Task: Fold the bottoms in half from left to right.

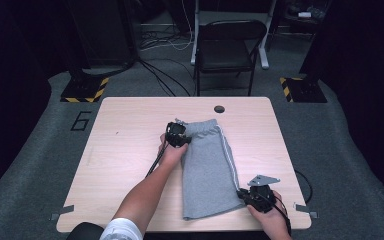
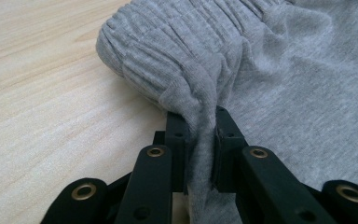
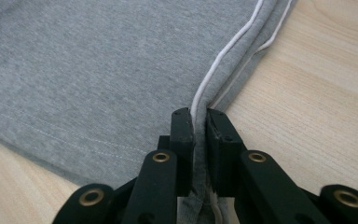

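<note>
Pinching soft grey jersey shorts: left gripper ribbed waistband, right gripper piped hem.

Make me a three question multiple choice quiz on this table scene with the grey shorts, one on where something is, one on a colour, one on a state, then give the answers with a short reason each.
1. Where does the left claw grip the grey shorts?
A. at the elastic waistband
B. at the hem corner
C. at the middle of the leg

2. What colour is the piping down the side seam of the shorts?
A. red
B. white
C. black

3. What state is the right claw in?
A. open above the table
B. shut on nothing
C. shut on the shorts' side seam

Answers:
1. A, the left gripper view shows gathered ribbed waistband fabric pinched between the jaws.
2. B, the right gripper view shows white cord lines along the grey seam.
3. C, its jaws close on the seam edge near the hem.
</note>
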Available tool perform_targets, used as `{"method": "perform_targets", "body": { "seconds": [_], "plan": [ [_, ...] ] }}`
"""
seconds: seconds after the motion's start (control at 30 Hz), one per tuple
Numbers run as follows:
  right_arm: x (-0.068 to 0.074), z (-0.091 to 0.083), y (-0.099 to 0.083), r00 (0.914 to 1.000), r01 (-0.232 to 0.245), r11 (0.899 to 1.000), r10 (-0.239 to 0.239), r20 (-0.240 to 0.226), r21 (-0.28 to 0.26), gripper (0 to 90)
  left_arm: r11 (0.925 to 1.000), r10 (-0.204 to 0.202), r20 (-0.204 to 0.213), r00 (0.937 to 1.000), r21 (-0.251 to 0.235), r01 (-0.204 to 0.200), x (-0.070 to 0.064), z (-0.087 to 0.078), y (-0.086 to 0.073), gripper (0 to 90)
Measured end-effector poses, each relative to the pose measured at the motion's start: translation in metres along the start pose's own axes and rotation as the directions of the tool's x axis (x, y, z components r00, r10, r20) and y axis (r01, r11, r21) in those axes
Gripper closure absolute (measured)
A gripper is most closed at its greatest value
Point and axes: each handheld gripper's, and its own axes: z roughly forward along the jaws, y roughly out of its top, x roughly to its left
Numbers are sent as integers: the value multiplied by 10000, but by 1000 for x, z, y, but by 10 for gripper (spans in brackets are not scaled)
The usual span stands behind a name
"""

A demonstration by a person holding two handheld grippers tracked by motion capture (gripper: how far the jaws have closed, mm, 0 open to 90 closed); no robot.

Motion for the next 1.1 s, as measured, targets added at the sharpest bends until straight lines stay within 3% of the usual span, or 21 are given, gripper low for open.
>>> {"method": "perform_targets", "body": {
  "seconds": [0.1, 0.27, 0.53, 0.7, 1.1],
  "plan": [
    [1, 0, 1, 10000, 11, 10000, -11, -1, 42, 832, 10000, -13, 5, 10000, 22, 13, 0, 0, 0, 812],
    [4, -1, 4, 9988, 463, 9987, -467, 173, 235, 841, 9999, 100, -51, 9999, 22, -100, 0, -2, 2, 830],
    [6, -2, 5, 9988, 490, 9987, -491, 85, 118, 846, 9994, 166, -21, 9999, -295, -166, 2, -14, 7, 836],
    [13, -1, 7, 9975, 681, 9973, -676, -187, 258, 847, 9994, 281, -18, 9996, -197, -282, 5, -19, 9, 836],
    [40, 3, 14, 9899, 1136, 9935, -1135, -852, -38, 848, 9993, 367, -201, 9991, -88, -369, 18, -31, 9, 836]
  ]
}}
